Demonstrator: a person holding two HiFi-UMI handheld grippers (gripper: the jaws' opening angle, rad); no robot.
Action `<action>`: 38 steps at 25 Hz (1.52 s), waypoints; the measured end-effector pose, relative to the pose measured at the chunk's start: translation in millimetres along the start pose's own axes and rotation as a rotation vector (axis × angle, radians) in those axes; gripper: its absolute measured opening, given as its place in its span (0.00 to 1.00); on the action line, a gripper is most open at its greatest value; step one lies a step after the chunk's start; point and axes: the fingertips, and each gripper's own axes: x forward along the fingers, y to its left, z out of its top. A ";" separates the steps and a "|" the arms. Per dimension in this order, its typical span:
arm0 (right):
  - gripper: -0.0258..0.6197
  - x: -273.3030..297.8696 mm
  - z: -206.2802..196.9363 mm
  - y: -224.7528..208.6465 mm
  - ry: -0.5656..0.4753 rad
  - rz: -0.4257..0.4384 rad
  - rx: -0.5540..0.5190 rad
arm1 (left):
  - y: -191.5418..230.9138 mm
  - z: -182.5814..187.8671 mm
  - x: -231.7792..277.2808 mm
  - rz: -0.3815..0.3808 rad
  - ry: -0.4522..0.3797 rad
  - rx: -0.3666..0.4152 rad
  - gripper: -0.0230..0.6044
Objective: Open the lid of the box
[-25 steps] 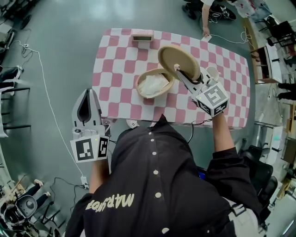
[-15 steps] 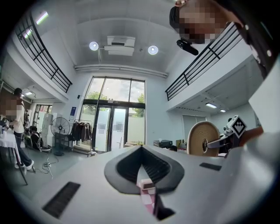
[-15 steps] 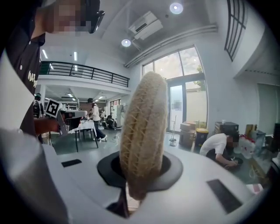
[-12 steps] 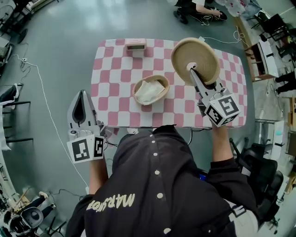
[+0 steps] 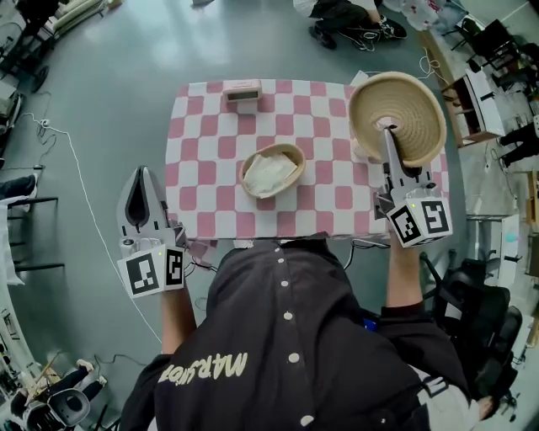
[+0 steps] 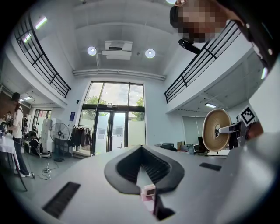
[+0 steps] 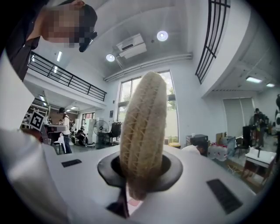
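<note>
The box is a round woven basket standing uncovered in the middle of the pink-checked table, with white cloth inside. Its woven lid hangs in the air over the table's far right corner, its hollow side facing up at me. My right gripper is shut on the lid's centre knob. In the right gripper view the lid stands edge-on between the jaws. My left gripper is shut on nothing, off the table's left side over the floor. The lid also shows far right in the left gripper view.
A small pink box sits at the table's far edge. Cables trail over the floor on the left. Chairs and furniture crowd the right side, and a person is beyond the table.
My right gripper has carried the lid up and to the right, away from the box, and tilted it so that its hollow side shows. The left gripper has hardly moved.
</note>
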 end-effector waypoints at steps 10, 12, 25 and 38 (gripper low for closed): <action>0.12 -40.5 18.2 -41.6 -0.086 -0.191 -0.052 | 3.8 3.9 -2.9 0.018 -0.004 0.007 0.05; 0.12 -46.7 19.4 -48.3 -0.097 -0.212 -0.052 | 5.4 4.1 -4.6 0.024 -0.004 0.012 0.05; 0.12 -73.1 11.4 -59.8 -0.105 -0.252 -0.046 | 19.5 2.0 -13.7 0.074 0.005 0.026 0.05; 0.12 -58.4 6.8 -45.6 -0.094 -0.215 -0.038 | 21.9 -0.5 -19.3 0.082 0.011 0.020 0.05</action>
